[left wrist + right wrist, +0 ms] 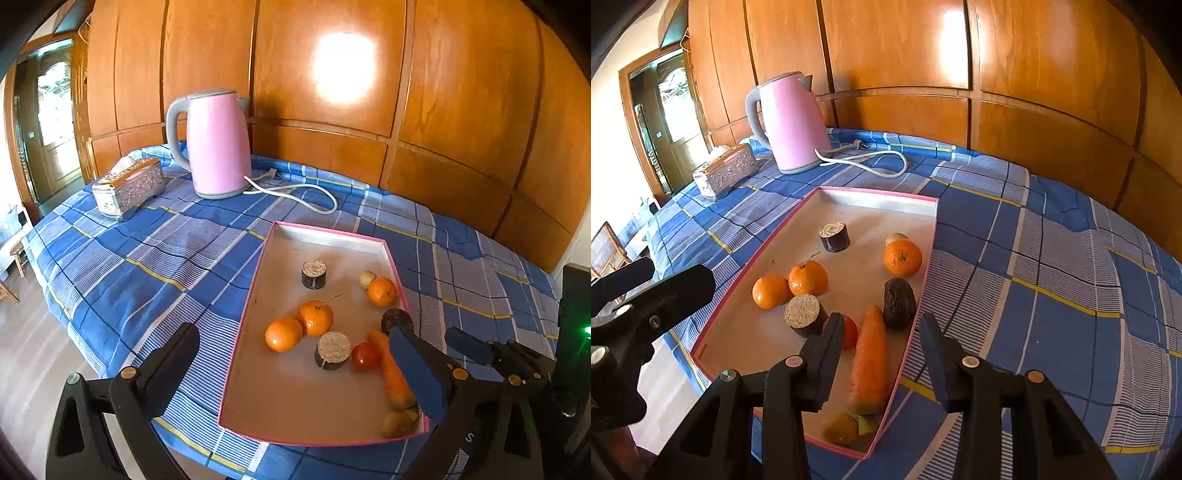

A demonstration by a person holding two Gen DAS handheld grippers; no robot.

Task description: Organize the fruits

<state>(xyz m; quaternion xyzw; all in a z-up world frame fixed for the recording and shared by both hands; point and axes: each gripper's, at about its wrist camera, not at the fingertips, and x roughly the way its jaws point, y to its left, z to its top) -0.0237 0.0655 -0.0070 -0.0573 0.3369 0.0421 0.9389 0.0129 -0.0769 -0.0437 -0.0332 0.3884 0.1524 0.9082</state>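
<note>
Pink-rimmed tray (932, 236) with oranges (808, 277), carrot (870, 358)

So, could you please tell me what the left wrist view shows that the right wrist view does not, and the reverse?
Only the left wrist view shows a green light at its right edge and a wooden stool far left. Only the right wrist view shows the dark fruit whole; in the left view a blue-padded finger covers part of it. Both show the tray, three oranges, the carrot, the tomato, the kettle and the tissue box. Both grippers, left and right, are open and hold nothing.
</note>
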